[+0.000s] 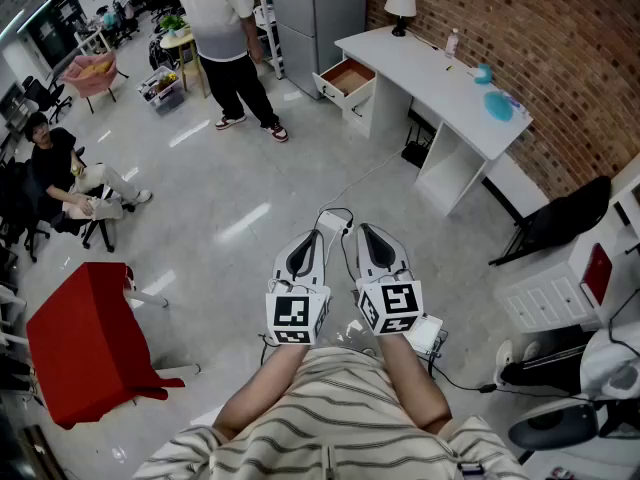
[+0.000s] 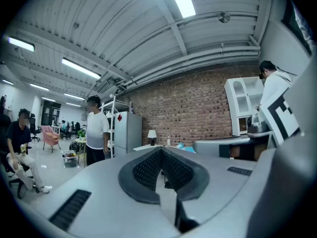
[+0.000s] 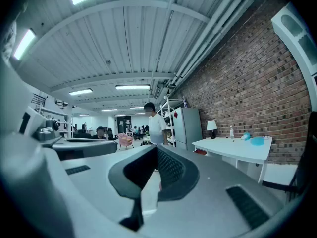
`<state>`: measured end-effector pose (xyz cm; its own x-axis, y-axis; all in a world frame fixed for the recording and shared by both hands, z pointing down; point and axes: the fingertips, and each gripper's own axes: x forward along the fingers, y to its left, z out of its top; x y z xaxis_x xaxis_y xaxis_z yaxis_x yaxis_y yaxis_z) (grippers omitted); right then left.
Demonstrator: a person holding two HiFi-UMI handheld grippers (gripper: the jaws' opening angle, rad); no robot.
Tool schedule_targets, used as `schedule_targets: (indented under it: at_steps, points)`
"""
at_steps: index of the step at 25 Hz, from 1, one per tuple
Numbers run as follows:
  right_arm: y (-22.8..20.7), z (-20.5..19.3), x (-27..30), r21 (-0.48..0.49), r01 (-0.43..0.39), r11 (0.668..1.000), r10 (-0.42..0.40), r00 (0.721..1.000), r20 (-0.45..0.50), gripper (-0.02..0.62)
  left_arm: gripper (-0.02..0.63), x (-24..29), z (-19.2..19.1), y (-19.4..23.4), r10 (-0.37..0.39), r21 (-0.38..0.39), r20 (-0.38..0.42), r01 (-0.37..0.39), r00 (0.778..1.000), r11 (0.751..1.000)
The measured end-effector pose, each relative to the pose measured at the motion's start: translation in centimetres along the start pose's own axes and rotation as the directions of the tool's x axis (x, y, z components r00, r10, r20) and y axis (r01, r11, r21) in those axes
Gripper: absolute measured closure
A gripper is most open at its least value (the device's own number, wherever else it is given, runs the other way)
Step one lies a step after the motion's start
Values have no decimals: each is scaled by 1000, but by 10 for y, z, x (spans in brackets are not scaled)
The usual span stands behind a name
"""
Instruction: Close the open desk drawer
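1. We hold both grippers side by side, low in front of our striped shirt, pointing level out over the pale, glossy floor (image 1: 230,198).
2. The left gripper (image 1: 311,237) has its jaws together, the black pads meeting at the tip with nothing between them.
3. The right gripper (image 1: 369,231) looks the same: its jaws are closed and it holds nothing.
4. The desk drawer (image 1: 348,76) stands pulled out at the near left end of the white desk (image 1: 425,63), showing its brown inside. It is well apart from both grippers, across open floor.
5. The desk runs along the brick wall (image 1: 520,28). On it stand a small lamp (image 1: 400,6), a bottle (image 1: 453,42) and two teal things (image 1: 497,105).
6. A grey fridge (image 1: 318,8) stands just beside the drawer end of the desk.
7. A standing person in a white top (image 1: 227,23) is near the fridge. Another person (image 1: 62,173) sits at the left.
8. A red table (image 1: 85,338) stands to our left, and a black chair (image 1: 555,220) to our right.
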<state>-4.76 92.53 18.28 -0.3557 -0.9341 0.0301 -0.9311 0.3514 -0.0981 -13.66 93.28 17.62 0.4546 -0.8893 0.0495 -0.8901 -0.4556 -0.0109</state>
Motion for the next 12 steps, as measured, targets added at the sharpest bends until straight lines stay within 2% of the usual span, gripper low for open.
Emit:
schedule_targets:
  at_steps: [12]
  points:
    - [-36,-4,-29,30,-10,1000,10,1000,1,584,601,3,-5,-43,29,13,-10,-28,1000,1000]
